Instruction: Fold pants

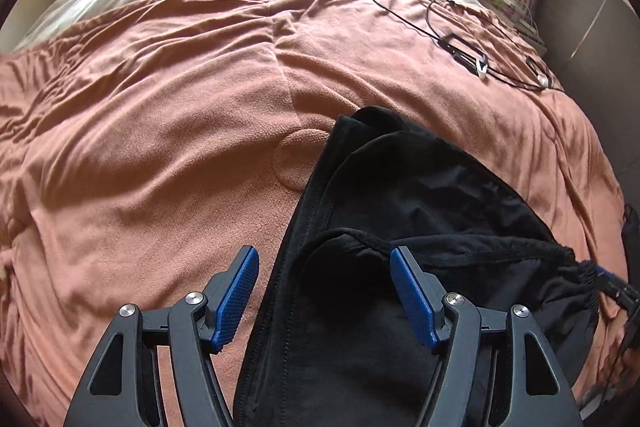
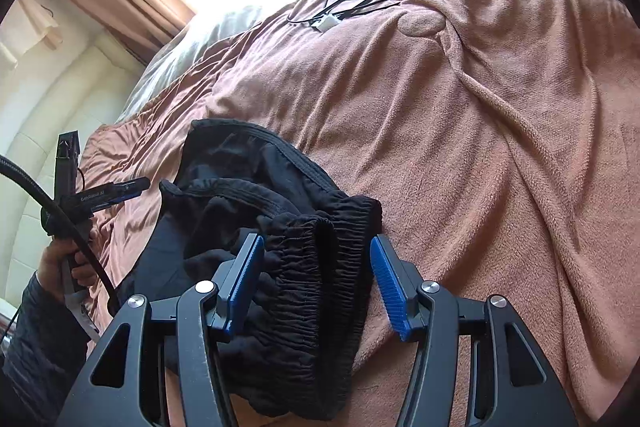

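With the black pants lying folded on the pink blanket, the left gripper and right gripper both stand spread, pinching nothing, apparently letting the fold settle.

Two close, downward wrist views, both over pants on bed
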`<state>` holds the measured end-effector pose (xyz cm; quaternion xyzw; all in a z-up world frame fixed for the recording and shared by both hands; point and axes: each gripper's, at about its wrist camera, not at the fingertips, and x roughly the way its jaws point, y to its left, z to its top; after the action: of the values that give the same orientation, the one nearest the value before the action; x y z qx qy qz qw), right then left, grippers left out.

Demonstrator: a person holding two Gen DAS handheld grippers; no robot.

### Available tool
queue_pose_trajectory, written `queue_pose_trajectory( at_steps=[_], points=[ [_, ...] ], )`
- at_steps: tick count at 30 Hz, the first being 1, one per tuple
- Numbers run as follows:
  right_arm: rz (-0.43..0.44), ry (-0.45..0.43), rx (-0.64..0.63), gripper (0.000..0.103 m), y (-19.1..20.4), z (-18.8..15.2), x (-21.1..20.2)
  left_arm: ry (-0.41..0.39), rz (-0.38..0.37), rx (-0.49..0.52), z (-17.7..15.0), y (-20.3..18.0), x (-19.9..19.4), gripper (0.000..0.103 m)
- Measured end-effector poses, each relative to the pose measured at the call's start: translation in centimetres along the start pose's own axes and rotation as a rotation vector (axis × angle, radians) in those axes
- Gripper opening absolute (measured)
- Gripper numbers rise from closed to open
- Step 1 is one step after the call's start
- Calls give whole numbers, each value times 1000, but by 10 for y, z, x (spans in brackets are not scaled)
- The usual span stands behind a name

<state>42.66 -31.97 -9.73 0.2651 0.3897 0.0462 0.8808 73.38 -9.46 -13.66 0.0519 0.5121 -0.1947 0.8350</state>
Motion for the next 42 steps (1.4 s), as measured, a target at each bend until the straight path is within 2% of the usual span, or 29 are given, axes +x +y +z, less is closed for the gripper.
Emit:
queue_pose_trajectory(
  at_steps=[3, 6, 11, 14, 16, 18, 20, 22, 23, 25, 33, 42],
  points=[
    [2, -2, -16, 54, 1, 1, -1, 13, 0, 67, -2, -9, 7, 70],
    [3, 0, -40, 54, 4, 1, 0, 25, 51, 136, -3, -19, 18, 70],
    [-13, 17, -52, 54, 2, -1, 9, 34, 71, 165, 2, -25, 43, 70],
    [-26, 13, -70, 54, 4, 0, 13, 33, 75, 197, 5, -31, 55, 67],
    [-30, 8, -78, 52, 5, 0, 14, 36, 80, 217, 5, -36, 60, 57],
    [-29, 9, -86, 33, 7, -1, 15, 38, 84, 231, 4, -39, 62, 50],
    [-38, 17, -99, 23, 8, -2, 17, 37, 87, 245, 4, -41, 61, 35],
    [-52, 17, -109, 18, 9, -3, 19, 28, 118, 255, 5, -41, 57, 10],
    [-53, 16, -109, 13, 9, -3, 18, 18, 123, 253, 5, -39, 52, 8],
    [-51, 11, -105, 10, 8, -3, 15, -11, 132, 246, 7, -37, 42, 3],
    [-24, -57, -105, 7, 15, -1, -6, -130, 143, 207, 30, -38, 2, 3],
    [-20, -114, -76, 7, 11, 7, -6, -168, 160, 198, 69, -53, 13, 3]
  ],
)
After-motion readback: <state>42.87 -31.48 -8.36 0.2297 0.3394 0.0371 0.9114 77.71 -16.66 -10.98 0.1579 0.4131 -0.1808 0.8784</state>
